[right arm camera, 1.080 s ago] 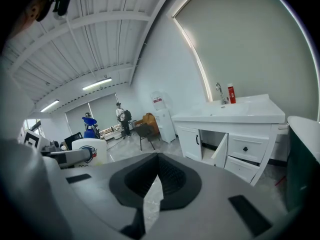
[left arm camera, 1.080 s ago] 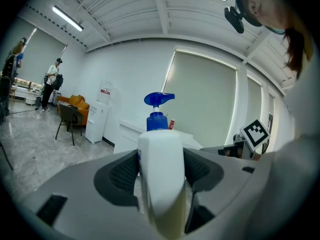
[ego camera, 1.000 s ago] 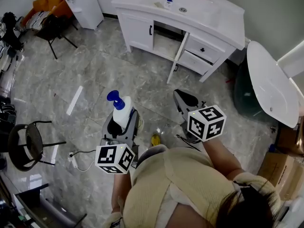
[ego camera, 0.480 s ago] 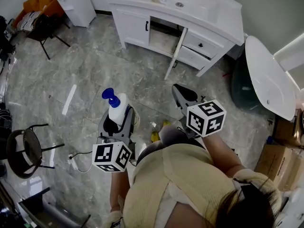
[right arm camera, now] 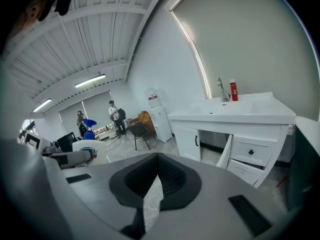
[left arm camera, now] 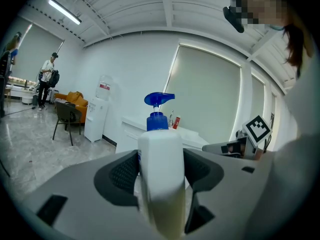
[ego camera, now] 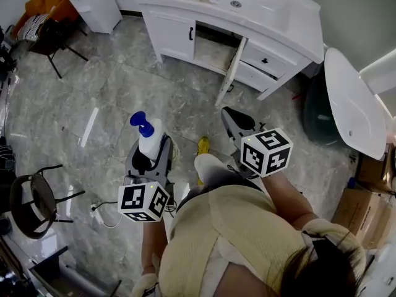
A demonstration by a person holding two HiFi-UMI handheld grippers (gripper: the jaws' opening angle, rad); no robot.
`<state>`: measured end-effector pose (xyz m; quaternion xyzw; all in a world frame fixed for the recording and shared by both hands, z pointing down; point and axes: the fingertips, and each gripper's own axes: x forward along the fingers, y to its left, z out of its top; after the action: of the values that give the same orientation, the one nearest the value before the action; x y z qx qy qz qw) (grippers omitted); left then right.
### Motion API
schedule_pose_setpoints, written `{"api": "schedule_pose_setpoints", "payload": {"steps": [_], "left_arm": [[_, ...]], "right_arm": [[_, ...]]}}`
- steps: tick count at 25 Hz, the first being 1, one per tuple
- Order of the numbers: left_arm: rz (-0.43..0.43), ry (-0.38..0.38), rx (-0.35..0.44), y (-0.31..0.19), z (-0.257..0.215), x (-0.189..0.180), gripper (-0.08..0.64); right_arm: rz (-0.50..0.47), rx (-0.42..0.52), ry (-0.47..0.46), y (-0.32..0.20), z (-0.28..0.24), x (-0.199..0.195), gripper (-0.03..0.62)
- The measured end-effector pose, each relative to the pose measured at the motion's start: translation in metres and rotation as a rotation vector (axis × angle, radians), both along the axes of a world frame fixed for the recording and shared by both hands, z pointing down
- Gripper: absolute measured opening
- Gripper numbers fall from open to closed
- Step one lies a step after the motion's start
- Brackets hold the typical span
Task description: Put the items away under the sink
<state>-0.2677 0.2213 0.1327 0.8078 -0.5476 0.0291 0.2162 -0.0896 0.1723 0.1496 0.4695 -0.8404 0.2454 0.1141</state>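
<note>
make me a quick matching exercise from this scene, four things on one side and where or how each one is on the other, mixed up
Things
1. pump bottle
2. right gripper
3. cabinet door
4. red bottle

Place or state
a. standing on the vanity top
b. swung open
c. clamped between the jaws of the left gripper
d. jaws closed, nothing between them

Pairs: 1-c, 2-d, 3-b, 4-a
</note>
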Motion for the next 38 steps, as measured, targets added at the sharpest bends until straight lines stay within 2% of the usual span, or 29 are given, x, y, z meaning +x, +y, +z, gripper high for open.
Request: {"api": "schedule_pose_setpoints", "payload": {"steps": [4, 20, 29, 38], "left_arm": [[0.009, -0.013, 0.004, -0.034, -0.001, -0.001, 0.296], [0.045, -0.029, -0.025, -0.163, 0.002, 0.010, 0.296], [0.138, -0.041, -0.052, -0.224, 0.017, 0.040, 0.296], [0.222, -0.046, -0.034, -0.259, 0.022, 0.069, 0.296]], "right_arm": [[0.009, -0.008, -0.036, -0.036, 0.001, -0.002, 0.026], [-0.010, -0.025, -0.030, -0.160, 0.007, -0.001, 0.026], [0.053, -0.059, -0.021, -0.200, 0.023, 0.027, 0.026], [0.110, -0.051, -0.006, -0.212, 0.027, 0.050, 0.026]]}}
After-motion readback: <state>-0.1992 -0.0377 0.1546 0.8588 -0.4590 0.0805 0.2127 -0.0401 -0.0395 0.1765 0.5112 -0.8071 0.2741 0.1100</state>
